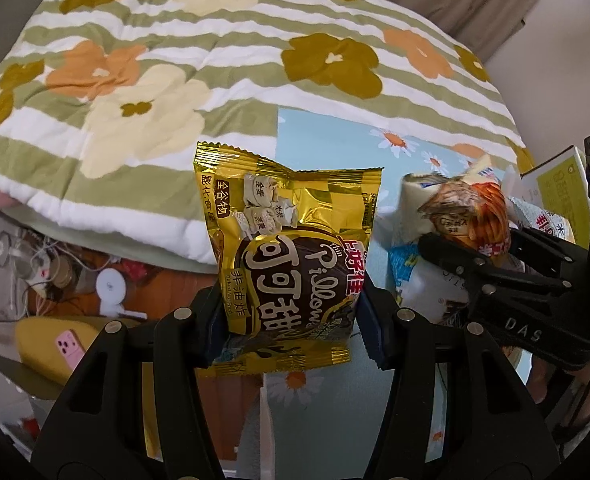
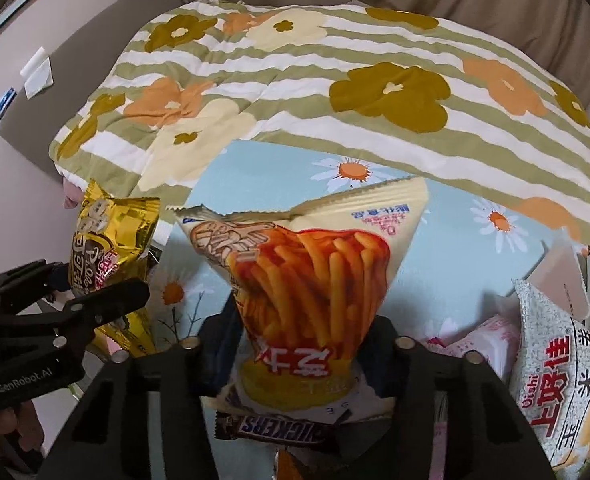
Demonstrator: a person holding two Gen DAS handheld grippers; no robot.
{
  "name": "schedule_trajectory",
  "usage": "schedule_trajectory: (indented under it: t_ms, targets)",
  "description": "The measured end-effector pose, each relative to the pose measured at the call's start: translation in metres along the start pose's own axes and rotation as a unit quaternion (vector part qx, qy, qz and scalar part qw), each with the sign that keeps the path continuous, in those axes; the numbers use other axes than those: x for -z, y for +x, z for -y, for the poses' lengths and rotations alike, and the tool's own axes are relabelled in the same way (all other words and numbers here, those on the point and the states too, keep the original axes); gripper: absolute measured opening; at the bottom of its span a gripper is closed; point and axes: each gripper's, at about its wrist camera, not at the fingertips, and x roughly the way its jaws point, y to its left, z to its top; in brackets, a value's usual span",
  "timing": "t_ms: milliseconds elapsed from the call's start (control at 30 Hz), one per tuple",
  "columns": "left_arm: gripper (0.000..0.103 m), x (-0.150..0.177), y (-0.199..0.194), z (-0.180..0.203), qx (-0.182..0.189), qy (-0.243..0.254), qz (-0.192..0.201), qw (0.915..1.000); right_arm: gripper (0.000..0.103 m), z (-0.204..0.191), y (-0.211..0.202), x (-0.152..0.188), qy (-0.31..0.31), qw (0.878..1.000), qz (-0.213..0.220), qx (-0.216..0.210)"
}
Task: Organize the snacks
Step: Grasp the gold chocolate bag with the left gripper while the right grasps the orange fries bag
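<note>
My left gripper (image 1: 291, 320) is shut on a gold snack bag (image 1: 291, 248) with a brown label, held upright over the bed's edge. The same gold snack bag (image 2: 109, 240) and left gripper (image 2: 107, 292) show at the left of the right wrist view. My right gripper (image 2: 307, 344) is shut on a cream bag of orange stick snacks (image 2: 307, 272), squeezed narrow at its lower part. That stick snack bag (image 1: 463, 212) appears at the right of the left wrist view, pinched by the right gripper (image 1: 455, 248). A Snickers bar (image 2: 283, 426) lies just below it.
A green-striped flowered quilt (image 1: 215, 72) covers the back of the bed, with a blue daisy sheet (image 2: 455, 240) in front. A white Oishi corn snack bag (image 2: 563, 376) and pink packets (image 2: 491, 340) lie at right. Floor clutter and a pink phone (image 1: 69, 348) sit at left.
</note>
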Motion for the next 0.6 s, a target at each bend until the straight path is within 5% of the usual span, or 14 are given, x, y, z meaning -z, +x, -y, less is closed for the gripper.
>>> schedule_trajectory:
  t_ms: [300, 600]
  targets:
    - [0.051, -0.003, -0.029, 0.003, 0.008, -0.001, 0.031, 0.9995, 0.043, 0.001, -0.037, -0.005, 0.023, 0.999, 0.04, -0.022]
    - [0.051, -0.014, -0.075, 0.045, 0.013, 0.024, 0.076, 0.9967, 0.043, 0.018, -0.118, -0.008, 0.035, 0.992, 0.113, -0.035]
